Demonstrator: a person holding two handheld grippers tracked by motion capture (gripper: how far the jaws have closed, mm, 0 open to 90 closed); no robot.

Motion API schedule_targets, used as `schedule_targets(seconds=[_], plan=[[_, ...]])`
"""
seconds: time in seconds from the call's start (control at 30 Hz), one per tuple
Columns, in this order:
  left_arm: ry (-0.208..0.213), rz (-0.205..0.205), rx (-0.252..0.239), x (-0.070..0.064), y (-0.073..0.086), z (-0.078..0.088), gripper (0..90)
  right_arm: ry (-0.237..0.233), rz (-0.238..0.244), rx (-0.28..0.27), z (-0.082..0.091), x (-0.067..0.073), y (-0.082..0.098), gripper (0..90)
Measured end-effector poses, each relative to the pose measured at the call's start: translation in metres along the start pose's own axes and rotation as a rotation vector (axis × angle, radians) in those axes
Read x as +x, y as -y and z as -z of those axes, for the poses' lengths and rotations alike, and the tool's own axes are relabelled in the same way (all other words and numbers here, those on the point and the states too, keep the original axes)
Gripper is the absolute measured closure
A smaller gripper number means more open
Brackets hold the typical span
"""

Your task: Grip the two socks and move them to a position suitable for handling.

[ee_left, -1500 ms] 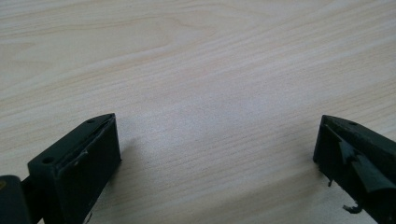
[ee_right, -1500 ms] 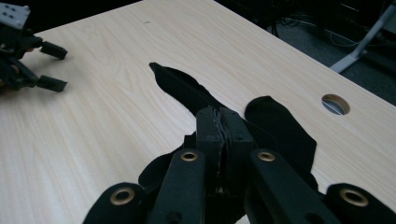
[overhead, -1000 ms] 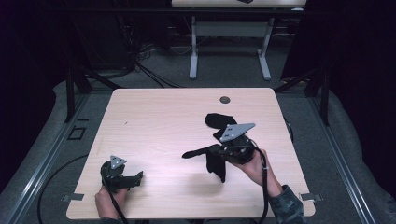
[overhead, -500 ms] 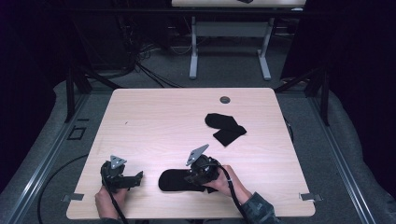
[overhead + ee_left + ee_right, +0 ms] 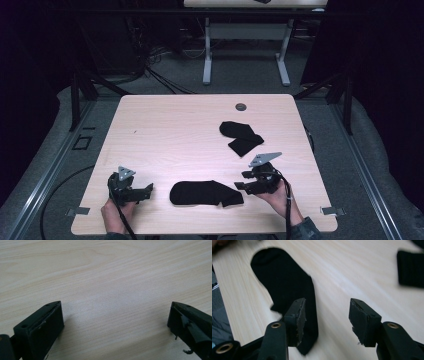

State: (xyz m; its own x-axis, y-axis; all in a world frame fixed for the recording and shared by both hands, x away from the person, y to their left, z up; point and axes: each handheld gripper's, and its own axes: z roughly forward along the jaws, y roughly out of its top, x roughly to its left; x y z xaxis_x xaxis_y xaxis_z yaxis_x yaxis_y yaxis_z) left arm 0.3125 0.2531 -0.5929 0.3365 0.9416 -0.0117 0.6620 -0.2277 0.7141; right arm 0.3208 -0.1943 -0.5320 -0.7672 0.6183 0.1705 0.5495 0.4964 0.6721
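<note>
Sock (image 5: 202, 193) lies flat near the front edge of the tabletop (image 5: 170, 130), between the two grippers, one end just beside the right gripper (image 5: 241, 185). Right gripper view: jaws apart, empty, one jaw over the sock's edge, nothing pinched. Second sock (image 5: 241, 137) sits folded farther back, well apart. Left gripper (image 5: 148, 190) rests on bare wood left of the sock, jaws wide, empty.

Step in hand looks like laying this sock out, or re-gripping it to pair with the other. To do it well: drop the right jaws onto the near end, take both fabric layers, close fully before lifting. Bring the left gripper to the far end so the sock stays stretched, not bunched. Keep it low and drag little; thin fabric slips easily.
</note>
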Motion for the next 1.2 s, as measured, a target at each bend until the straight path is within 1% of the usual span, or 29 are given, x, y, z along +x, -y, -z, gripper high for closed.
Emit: schedule_targets(seconds=[0.03, 0.1, 0.13, 0.17, 0.23, 0.3, 0.33, 0.37, 0.4, 0.43, 0.5, 0.53, 0.57, 0.6, 0.63, 0.67, 0.7, 0.73, 0.77, 0.8, 0.83, 0.87, 0.9, 0.93, 0.97, 1.0, 1.03, 1.13, 1.2], plan=[[0.015, 0.01, 0.001, -0.001, -0.001, 0.0, 0.6, 0.0, -0.021, 0.004, 0.0, -0.001, 0.007, 46.1], [0.079, 0.042, -0.014, -0.003, -0.003, 0.002, 2.1, 0.005, -0.044, 0.026, -0.001, -0.002, 0.018, 46.1], [0.102, 0.052, -0.02, -0.005, -0.005, 0.003, 4.9, 0.004, -0.056, 0.033, -0.002, -0.002, 0.022, 45.8], [0.134, 0.057, -0.028, -0.01, -0.007, 0.004, 8.5, 0.0, -0.065, 0.036, -0.002, -0.003, 0.025, 45.7], [0.155, 0.037, -0.038, -0.022, -0.011, 0.006, 10.4, 0.008, -0.084, 0.037, -0.004, -0.002, 0.03, 45.7], [0.203, -0.003, -0.041, -0.038, -0.016, 0.008, 13.1, 0.001, -0.099, 0.044, -0.006, -0.001, 0.033, 45.4], [0.217, -0.024, -0.032, -0.045, -0.018, 0.009, 15.1, 0.003, -0.102, 0.045, -0.007, 0.0, 0.035, 45.4], [0.228, -0.047, -0.034, -0.052, -0.018, 0.01, 15.1, 0.011, -0.1, 0.053, -0.008, 0.001, 0.035, 45.5], [0.248, -0.069, -0.022, -0.058, -0.019, 0.01, 15.6, 0.011, -0.102, 0.055, -0.009, 0.003, 0.036, 45.6], [0.254, -0.086, -0.012, -0.064, -0.02, 0.009, 16.6, 0.011, -0.1, 0.058, -0.01, 0.003, 0.037, 45.5], [0.274, -0.11, -0.001, -0.074, -0.019, 0.007, 19.7, 0.012, -0.102, 0.061, -0.012, 0.005, 0.037, 45.7], [0.289, -0.122, 0.005, -0.077, -0.019, 0.006, 23.0, 0.017, -0.097, 0.069, -0.012, 0.005, 0.037, 46.1], [0.277, -0.136, 0.004, -0.081, -0.018, 0.005, 28.0, 0.015, -0.101, 0.062, -0.013, 0.006, 0.037, 46.5], [0.278, -0.146, 0.005, -0.083, -0.018, 0.005, 29.4, 0.018, -0.102, 0.065, -0.013, 0.007, 0.036, 46.5], [0.291, -0.152, 0.003, -0.085, -0.017, 0.005, 32.1, 0.014, -0.095, 0.068, -0.014, 0.008, 0.036, 46.7], [0.289, -0.16, 0.001, -0.087, -0.017, 0.005, 37.4, 0.014, -0.1, 0.06, -0.015, 0.01, 0.035, 47.0], [0.288, -0.164, 0.003, -0.088, -0.017, 0.005, 40.9, 0.013, -0.095, 0.066, -0.016, 0.011, 0.035, 47.7], [0.291, -0.165, 0.004, -0.088, -0.017, 0.005, 46.6, 0.007, -0.093, 0.069, -0.017, 0.012, 0.035, 47.9], [0.293, -0.174, 0.008, -0.089, -0.017, 0.006, 50.3, 0.008, -0.094, 0.065, -0.018, 0.013, 0.035, 48.5], [0.284, -0.176, 0.009, -0.09, -0.017, 0.006, 52.0, 0.006, -0.092, 0.078, -0.019, 0.013, 0.034, 50.0], [0.287, -0.181, 0.015, -0.09, -0.017, 0.006, 56.7, 0.001, -0.09, 0.076, -0.021, 0.014, 0.034, 50.4], [0.283, -0.192, 0.026, -0.091, -0.017, 0.005, 59.1, -0.002, -0.085, 0.081, -0.022, 0.014, 0.034, 51.0], [0.28, -0.194, 0.025, -0.092, -0.016, 0.005, 61.4, -0.001, -0.088, 0.072, -0.023, 0.015, 0.034, 53.4], [0.285, -0.204, 0.033, -0.091, -0.016, 0.005, 64.7, -0.006, -0.089, 0.067, -0.024, 0.016, 0.034, 56.0], [0.284, -0.2, 0.034, -0.093, -0.016, 0.006, 66.5, -0.01, -0.081, 0.074, -0.024, 0.016, 0.034, 57.8], [0.284, -0.209, 0.035, -0.093, -0.016, 0.006, 69.1, -0.013, -0.074, 0.084, -0.024, 0.016, 0.033, 60.7], [0.289, -0.212, 0.037, -0.093, -0.016, 0.006, 72.2, -0.016, -0.079, 0.076, -0.025, 0.016, 0.033, 63.2], [0.294, -0.206, 0.04, -0.094, -0.015, 0.006, 82.8, -0.033, -0.063, 0.093, -0.026, 0.016, 0.032, 73.8], [0.292, -0.203, 0.04, -0.094, -0.016, 0.006, 84.6, -0.051, -0.067, 0.105, -0.027, 0.016, 0.031, 78.3]])
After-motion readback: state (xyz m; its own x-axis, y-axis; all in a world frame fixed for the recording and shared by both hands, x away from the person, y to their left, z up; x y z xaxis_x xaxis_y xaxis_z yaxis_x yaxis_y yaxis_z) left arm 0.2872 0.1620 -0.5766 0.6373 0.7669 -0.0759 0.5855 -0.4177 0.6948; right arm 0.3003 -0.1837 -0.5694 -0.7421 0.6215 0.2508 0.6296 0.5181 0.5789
